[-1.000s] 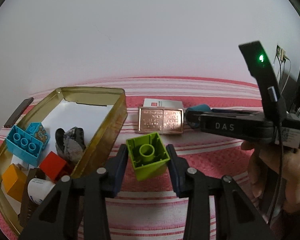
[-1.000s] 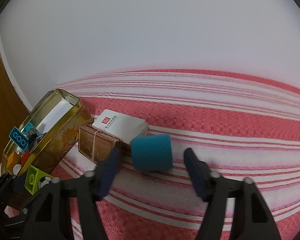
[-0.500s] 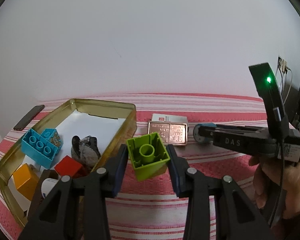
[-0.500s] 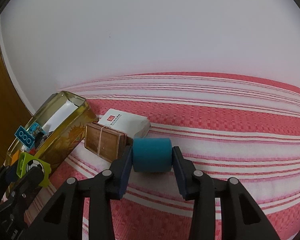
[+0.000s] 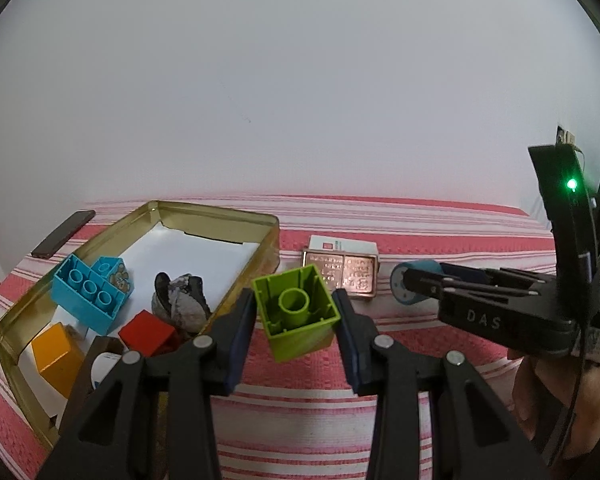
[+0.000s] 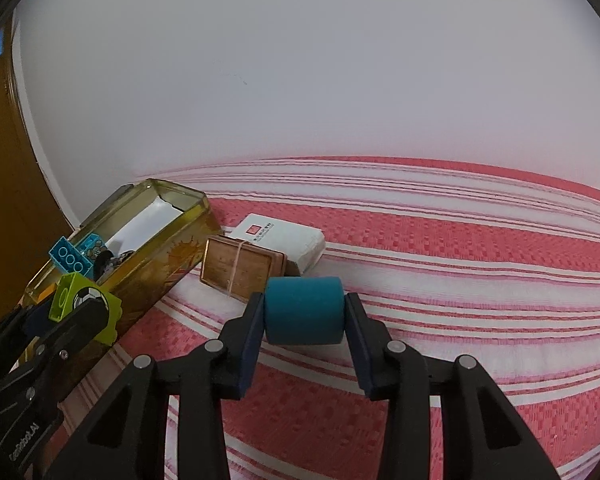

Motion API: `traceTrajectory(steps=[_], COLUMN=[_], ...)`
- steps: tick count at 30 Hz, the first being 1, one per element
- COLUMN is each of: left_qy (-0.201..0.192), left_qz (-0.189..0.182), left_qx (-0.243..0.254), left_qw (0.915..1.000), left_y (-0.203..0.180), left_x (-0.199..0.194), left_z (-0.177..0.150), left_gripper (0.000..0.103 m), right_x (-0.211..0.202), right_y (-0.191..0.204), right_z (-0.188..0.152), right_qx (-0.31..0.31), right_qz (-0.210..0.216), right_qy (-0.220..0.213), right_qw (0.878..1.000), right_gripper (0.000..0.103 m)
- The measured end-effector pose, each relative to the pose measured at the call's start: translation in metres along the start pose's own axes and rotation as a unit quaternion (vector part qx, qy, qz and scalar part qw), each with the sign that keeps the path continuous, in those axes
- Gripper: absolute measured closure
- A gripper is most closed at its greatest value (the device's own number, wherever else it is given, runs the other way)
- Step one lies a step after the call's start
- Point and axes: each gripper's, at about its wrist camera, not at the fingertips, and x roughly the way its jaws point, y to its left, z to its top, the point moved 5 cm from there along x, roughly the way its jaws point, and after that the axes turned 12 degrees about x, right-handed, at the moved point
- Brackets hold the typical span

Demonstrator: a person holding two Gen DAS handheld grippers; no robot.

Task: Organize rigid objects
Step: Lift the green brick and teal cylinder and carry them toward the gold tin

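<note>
Blocks point(image 5: 88, 296) in tin point(image 5: 220, 216) at left; flat box point(image 5: 342, 276) just right of tin, w/ roller point(image 5: 410, 286) further right.

2 wrist fisheyes, close, angled down; both share gold tin point(image 5: 236, 280) point(image 6: 148, 256).

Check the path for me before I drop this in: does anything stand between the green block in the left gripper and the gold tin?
Only the tin's near wall lies between it and the green block, held by the left gripper. Clear floor space lies toward the tin's far end.
</note>
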Motion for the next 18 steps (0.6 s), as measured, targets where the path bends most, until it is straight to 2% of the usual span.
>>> traceTrajectory(steps=[18], left_qy=[0.008], left_qz=[0.009], left_qx=[0.005], left_qw=[0.9999], left_y=[-0.001], left_x=[0.002], left_z=[0.000], left_gripper=[0.065], right_x=[-0.017], right_y=[0.012], right_z=[-0.006], right_qx=[-0.021], right_qz=[0.001], right_qy=[-0.026], right_qw=[0.999], right_gripper=[0.061])
